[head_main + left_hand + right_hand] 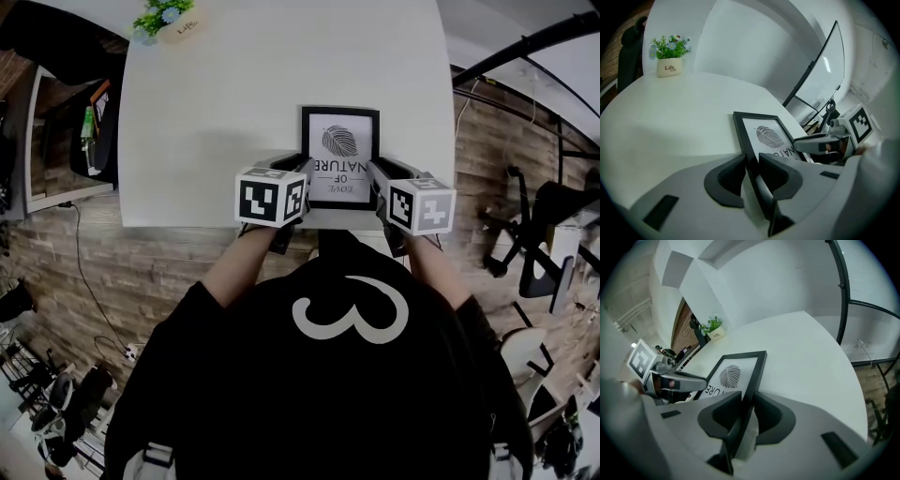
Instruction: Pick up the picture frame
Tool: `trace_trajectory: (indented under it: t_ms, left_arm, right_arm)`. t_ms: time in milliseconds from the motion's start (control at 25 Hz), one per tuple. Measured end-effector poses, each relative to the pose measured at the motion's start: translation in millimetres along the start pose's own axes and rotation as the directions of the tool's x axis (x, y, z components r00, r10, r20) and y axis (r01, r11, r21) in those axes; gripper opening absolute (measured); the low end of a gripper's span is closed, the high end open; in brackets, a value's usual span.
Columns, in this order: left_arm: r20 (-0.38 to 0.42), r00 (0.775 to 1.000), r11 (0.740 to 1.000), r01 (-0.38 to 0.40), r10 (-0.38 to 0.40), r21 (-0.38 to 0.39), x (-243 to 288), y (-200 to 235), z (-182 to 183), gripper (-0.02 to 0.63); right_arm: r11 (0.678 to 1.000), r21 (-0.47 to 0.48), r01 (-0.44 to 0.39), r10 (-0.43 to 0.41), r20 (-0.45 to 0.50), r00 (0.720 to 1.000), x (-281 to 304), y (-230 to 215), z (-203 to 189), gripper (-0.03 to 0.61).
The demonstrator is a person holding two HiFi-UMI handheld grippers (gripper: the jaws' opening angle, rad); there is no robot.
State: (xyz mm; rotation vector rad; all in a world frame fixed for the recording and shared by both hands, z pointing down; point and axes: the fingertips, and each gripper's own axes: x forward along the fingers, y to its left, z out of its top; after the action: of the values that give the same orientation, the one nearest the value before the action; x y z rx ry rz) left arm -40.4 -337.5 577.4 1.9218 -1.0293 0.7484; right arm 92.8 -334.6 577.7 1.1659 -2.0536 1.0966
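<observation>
A black picture frame (340, 155) with a leaf print lies at the near edge of the white table (216, 112), right in front of me. My left gripper (302, 171) is at the frame's left side. In the left gripper view the frame's (768, 136) left rail runs between the two dark pads, and my left gripper (752, 161) is shut on it. My right gripper (377, 172) is at the frame's right side. In the right gripper view my right gripper (747, 399) has the frame's (733, 376) right rail pinched between its pads. Each gripper shows across the frame in the other's view.
A small potted plant (167, 19) stands at the table's far left corner, well away from the frame. Bare white tabletop spreads to the left of the frame and beyond it. Office chairs (534, 234) stand on the floor off the table's right side.
</observation>
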Motion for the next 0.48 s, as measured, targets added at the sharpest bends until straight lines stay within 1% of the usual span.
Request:
trace_trajectory:
  t_ms: [120,480]
  left_arm:
    - [0.006,1.000,1.000,0.009,-0.009,-0.004,-2.3,-2.8,0.8,0.097]
    - [0.041,0.999,1.000,0.012,-0.012,-0.010,-14.6,-4.8,7.2,0.097]
  right_arm:
    - [1.000,-0.004,0.010,-0.010,0.008,1.000,-3.6,1.0,0.6,0.098]
    - [1.000,-0.023,-0.001,0.002,0.052,0.999,-12.7,8.7,10.7,0.097]
